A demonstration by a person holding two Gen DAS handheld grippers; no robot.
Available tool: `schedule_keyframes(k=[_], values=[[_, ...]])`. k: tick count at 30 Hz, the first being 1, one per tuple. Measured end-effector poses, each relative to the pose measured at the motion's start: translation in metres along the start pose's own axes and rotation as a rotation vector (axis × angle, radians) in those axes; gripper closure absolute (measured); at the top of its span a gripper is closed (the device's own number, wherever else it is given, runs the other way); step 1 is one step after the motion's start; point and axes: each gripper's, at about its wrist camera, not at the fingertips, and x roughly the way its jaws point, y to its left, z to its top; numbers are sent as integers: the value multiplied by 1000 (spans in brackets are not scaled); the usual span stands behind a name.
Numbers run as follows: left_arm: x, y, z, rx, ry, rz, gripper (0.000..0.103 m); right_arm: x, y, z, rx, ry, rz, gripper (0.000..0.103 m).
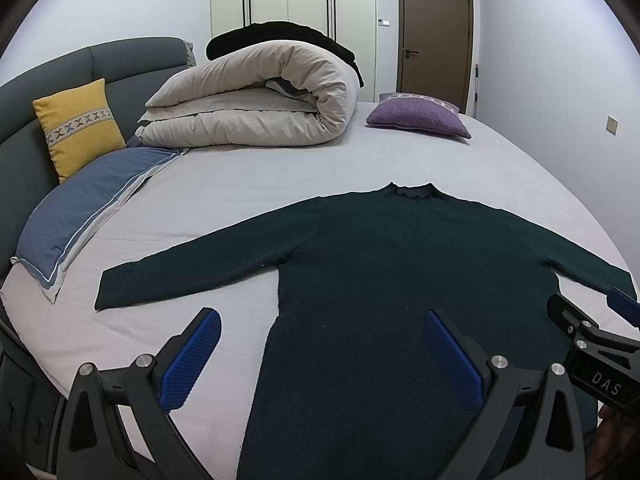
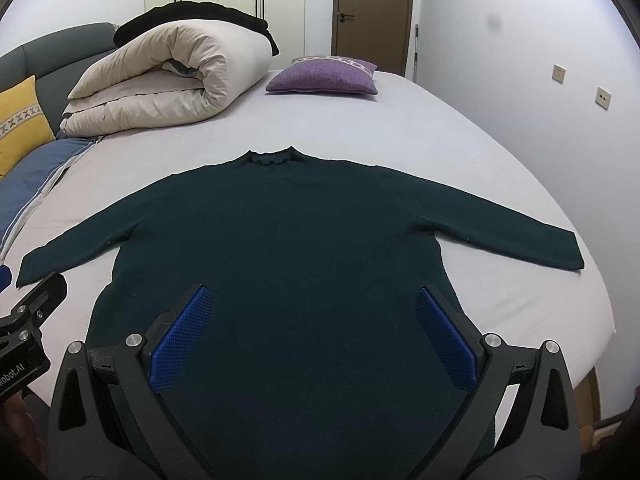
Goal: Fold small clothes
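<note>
A dark green long-sleeved sweater (image 1: 384, 264) (image 2: 288, 232) lies flat on the bed, collar far, both sleeves spread out to the sides. My left gripper (image 1: 322, 320) hovers open above the sweater's lower left edge, its blue pads wide apart with nothing between them. Over the lower middle of the sweater my right gripper (image 2: 314, 300) stands open and holds nothing. The right gripper's black body (image 1: 592, 344) shows at the right edge of the left wrist view, and the left gripper's body (image 2: 28, 320) at the left edge of the right wrist view.
The bed has a pale grey sheet (image 1: 248, 184) (image 2: 400, 128). A rolled beige duvet (image 1: 256, 96) (image 2: 168, 76) lies at the back with a black item on top. A purple cushion (image 1: 420, 118) (image 2: 324, 76), a yellow cushion (image 1: 78, 128) and a blue pillow (image 1: 88, 208) lie around it. The bed's right edge (image 2: 600, 320) is near.
</note>
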Motion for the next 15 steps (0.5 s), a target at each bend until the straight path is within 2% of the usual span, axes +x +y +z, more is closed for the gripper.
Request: schedule_keyframes(k=[15], values=[[2,-2,1,-3,2,-1,0,0,0,2,-7,1,0,0]])
